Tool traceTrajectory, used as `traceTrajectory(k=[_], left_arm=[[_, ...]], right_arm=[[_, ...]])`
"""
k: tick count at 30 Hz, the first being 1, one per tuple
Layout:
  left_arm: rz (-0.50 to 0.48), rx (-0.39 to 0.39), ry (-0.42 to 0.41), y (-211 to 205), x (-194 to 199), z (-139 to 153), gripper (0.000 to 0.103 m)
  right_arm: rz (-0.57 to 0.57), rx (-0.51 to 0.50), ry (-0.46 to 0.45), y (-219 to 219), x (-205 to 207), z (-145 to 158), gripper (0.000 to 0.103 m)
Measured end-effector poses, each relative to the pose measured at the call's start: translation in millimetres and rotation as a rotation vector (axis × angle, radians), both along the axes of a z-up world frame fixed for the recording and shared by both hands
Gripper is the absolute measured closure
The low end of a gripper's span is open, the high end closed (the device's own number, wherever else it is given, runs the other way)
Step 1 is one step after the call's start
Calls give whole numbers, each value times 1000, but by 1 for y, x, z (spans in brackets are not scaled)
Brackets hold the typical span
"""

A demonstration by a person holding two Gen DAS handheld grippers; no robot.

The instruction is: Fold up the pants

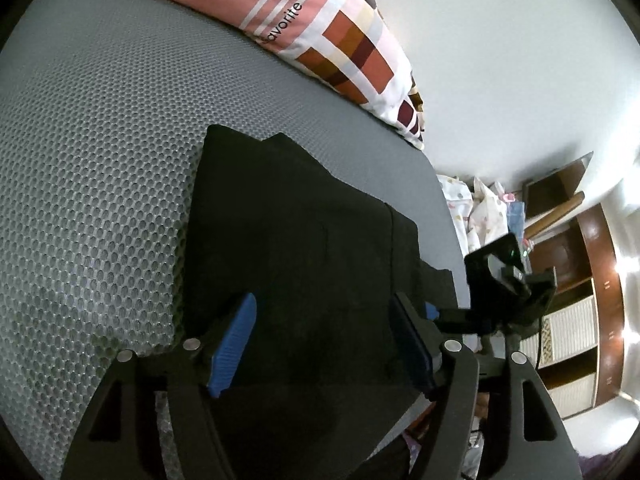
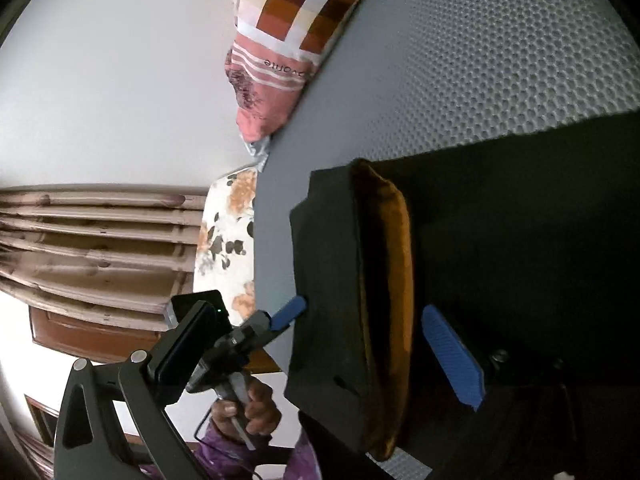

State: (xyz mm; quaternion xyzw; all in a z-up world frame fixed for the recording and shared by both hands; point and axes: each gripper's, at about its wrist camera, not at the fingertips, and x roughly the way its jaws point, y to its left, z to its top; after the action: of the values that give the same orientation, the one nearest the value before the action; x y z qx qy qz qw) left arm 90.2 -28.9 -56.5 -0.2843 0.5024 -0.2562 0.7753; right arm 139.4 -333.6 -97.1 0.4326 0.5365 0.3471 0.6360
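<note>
While the left gripper (image 1: pixel 323 300) is hovering low over the mattress (image 1: pixel 100 180), its blue pads (image 1: pixel 236 340) are standing spread, with the black pants (image 1: pixel 300 240) lying between and below them and neither pad pressing the cloth. From this camera the pants are stretching from 6 o'clock up past the centre, folded flat on the grey mesh. At 3 o'clock the right gripper is reaching in at the cloth's edge.

From the right wrist, the right gripper (image 2: pixel 320 320) is also standing wide: its one visible pad (image 2: pixel 452 356) at 5 o'clock is sitting clear of the waistband (image 2: pixel 384 300), whose brown lining is showing at the centre; the other pad is hidden. A hand (image 2: pixel 256 408) at 7 o'clock is gripping the left gripper's handle, one blue finger touching the waistband edge.

Farther off, a pillow (image 1: pixel 320 40) is lying at 12 o'clock in the left view, against the wall (image 1: pixel 500 60). Wooden shelves (image 1: pixel 580 300) are standing at 4 o'clock.
</note>
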Motion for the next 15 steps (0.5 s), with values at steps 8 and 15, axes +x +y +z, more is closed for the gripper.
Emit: traceTrajectory(k=[8,15], left_arm=[[-3,-18,6,-1,3,-5,30],[-1,-13,4,-2,4,-8,27]], right_arm=[[55,-109,-35,3,17,4,0],[196,-152,-91,40,10,9,23]])
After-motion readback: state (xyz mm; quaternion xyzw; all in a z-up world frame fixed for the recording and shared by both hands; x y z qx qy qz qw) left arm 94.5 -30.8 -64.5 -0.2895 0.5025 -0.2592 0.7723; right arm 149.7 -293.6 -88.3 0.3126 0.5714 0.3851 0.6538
